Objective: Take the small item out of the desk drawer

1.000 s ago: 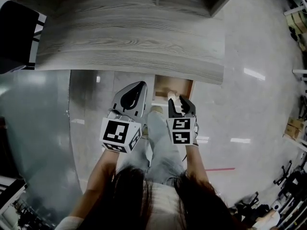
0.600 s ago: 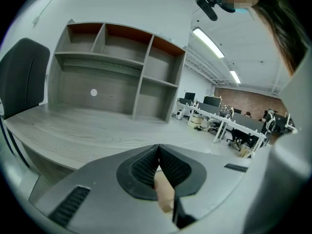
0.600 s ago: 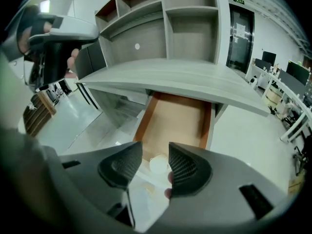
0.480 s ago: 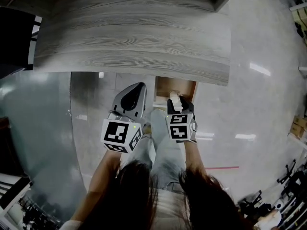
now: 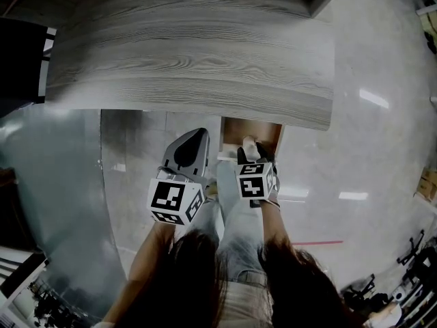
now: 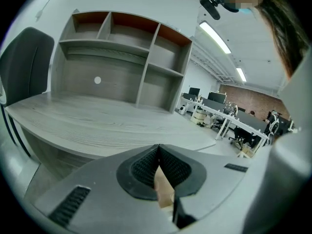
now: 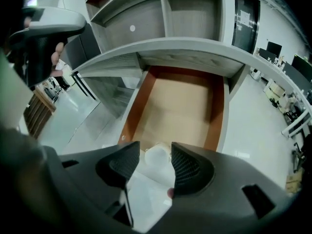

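Right gripper (image 5: 249,150) has dropped toward the open brown-lined wooden drawer (image 7: 130,117), jaws just spread wide around the small white rounded item (image 7: 157,158) at lower centre, unclamped, so grasp and lift-out remain; left gripper (image 6: 158,150) closed, empty.

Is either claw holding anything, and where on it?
Nothing is gripped. The jaws of the right gripper have just been opening; the white item looks loose between them. The left gripper is shut, empty.

Grey wood-grain desk (image 5: 191,60) (shelf unit (image 6: 122,57) at its back) over an open drawer (image 7: 178,106)
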A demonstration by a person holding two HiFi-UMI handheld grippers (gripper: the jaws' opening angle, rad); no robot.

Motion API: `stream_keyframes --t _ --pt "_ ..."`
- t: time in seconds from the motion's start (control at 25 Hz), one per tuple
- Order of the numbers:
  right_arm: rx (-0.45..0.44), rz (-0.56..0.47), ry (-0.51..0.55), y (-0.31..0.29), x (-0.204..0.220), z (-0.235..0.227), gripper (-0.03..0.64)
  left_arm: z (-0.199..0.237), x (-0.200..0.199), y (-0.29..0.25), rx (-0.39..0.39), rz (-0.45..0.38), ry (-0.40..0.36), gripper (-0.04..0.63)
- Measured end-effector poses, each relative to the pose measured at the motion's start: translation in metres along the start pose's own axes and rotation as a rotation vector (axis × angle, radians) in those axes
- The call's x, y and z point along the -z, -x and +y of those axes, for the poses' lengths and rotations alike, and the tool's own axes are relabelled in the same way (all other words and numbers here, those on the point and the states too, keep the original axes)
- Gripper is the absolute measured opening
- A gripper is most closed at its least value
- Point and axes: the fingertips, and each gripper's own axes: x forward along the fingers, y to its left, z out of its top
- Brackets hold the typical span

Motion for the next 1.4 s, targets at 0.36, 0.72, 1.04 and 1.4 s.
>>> stream_keyframes --t 0.36,0.72,1.04,1.4 --pt "0.008 0.102 -0.06 -0.02 0.01 -0.002 0.201 0.006 0.013 -0.007 -0.016 0.03 0.016 0.015" --pt "0.037 0.189 -0.094 -0.03 0.022 -0.005 0.184 0.016 0.013 -0.011 -0.047 0.031 0.038 0.016" --pt "0.038 0.188 -0.086 -0.027 0.022 -0.007 0.173 0.015 0.011 -0.01 -0.066 0.022 0.045 0.016" --pt "0.04 0.141 -0.094 -0.005 0.019 -0.004 0.172 0.006 0.009 0.001 -0.058 0.02 0.037 0.015"
